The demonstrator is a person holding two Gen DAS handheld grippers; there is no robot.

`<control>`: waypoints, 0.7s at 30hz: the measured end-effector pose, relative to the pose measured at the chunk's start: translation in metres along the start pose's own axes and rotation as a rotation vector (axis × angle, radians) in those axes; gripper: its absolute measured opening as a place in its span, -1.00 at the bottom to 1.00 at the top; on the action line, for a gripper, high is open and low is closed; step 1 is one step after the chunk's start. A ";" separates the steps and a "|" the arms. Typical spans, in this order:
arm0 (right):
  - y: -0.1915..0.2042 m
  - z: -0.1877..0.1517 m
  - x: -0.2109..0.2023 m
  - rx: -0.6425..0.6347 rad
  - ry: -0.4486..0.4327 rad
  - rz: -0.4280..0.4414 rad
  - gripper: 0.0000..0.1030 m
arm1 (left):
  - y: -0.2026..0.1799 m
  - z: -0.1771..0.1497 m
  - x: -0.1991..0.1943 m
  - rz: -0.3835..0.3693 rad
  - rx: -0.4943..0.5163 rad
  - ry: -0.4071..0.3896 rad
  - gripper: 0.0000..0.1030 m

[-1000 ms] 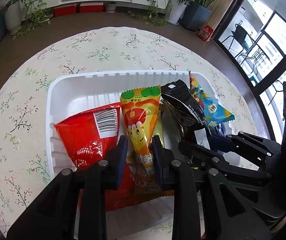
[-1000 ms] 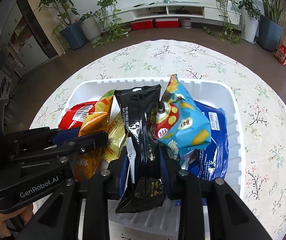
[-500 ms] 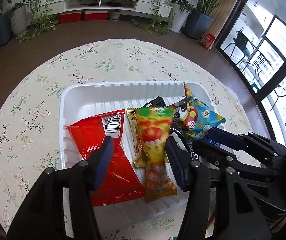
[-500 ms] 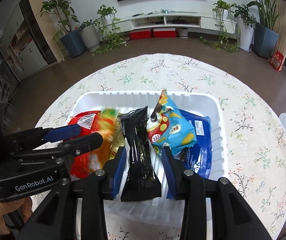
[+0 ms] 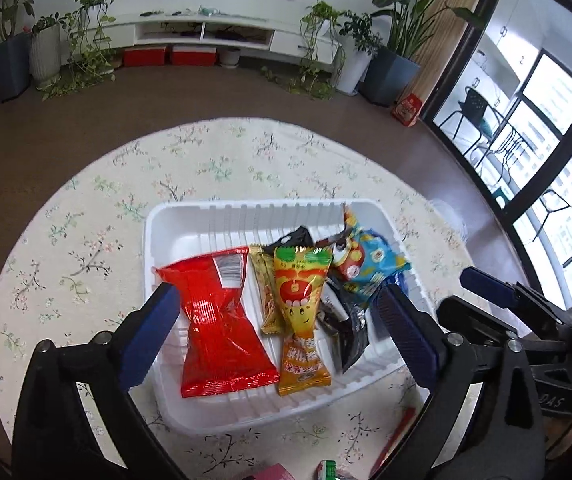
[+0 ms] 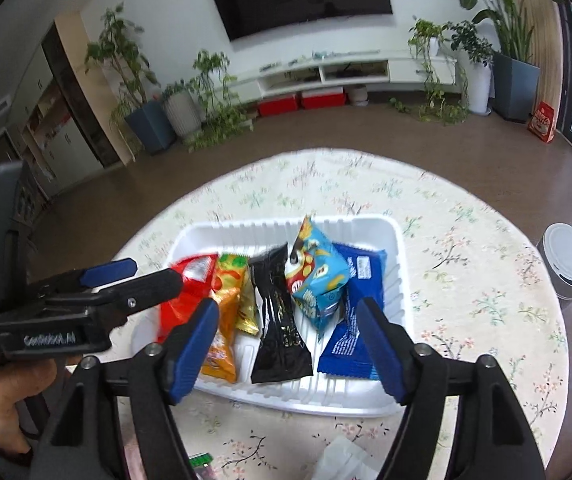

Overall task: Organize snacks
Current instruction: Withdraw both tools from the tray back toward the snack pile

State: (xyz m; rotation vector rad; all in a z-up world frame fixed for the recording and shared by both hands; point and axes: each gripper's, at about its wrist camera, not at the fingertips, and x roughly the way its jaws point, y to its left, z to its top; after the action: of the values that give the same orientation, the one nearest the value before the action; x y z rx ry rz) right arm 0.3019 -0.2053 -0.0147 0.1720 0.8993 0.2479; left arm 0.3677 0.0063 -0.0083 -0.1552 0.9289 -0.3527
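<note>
A white ribbed tray (image 5: 190,220) (image 6: 396,280) on the round table holds a row of snack packets: red (image 5: 218,320) (image 6: 180,300), orange-yellow (image 5: 300,320) (image 6: 224,320), a small gold one (image 5: 264,288), black (image 6: 280,320) (image 5: 350,332), light blue (image 6: 316,280) (image 5: 370,268) and dark blue (image 6: 356,320). My left gripper (image 5: 276,330) is open and empty above the tray's near side. My right gripper (image 6: 290,338) is open and empty above the tray's near side. Each gripper shows at the edge of the other's view.
The table has a floral cloth (image 5: 86,240). A round grey-and-white container (image 6: 568,264) stands at the table's right edge. Small packets (image 5: 328,472) and white paper (image 6: 346,460) lie near the front edge. Potted plants and a TV shelf lie beyond.
Both grippers let go of their packets, the left of the orange-yellow one and the right of the black one, opened wide and pulled back and up from the tray. The packets now lie in the tray.
</note>
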 end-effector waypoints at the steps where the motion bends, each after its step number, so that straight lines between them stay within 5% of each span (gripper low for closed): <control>1: -0.001 0.000 -0.009 0.011 -0.025 0.009 0.49 | 0.000 0.003 -0.007 -0.010 -0.007 -0.018 0.96; 12: -0.006 -0.026 -0.107 0.065 -0.182 0.141 0.72 | -0.016 0.006 -0.127 -0.078 -0.008 -0.205 0.99; 16: -0.007 -0.053 -0.127 0.079 -0.181 0.158 0.73 | -0.017 -0.033 -0.176 -0.070 0.015 -0.258 0.99; 21: -0.008 -0.093 -0.136 0.112 -0.146 0.160 0.74 | -0.005 -0.106 -0.203 -0.024 -0.036 -0.215 0.99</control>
State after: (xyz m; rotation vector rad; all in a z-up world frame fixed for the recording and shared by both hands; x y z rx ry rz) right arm 0.1485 -0.2477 0.0289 0.3622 0.7555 0.3292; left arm 0.1707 0.0775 0.0837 -0.2332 0.7214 -0.3343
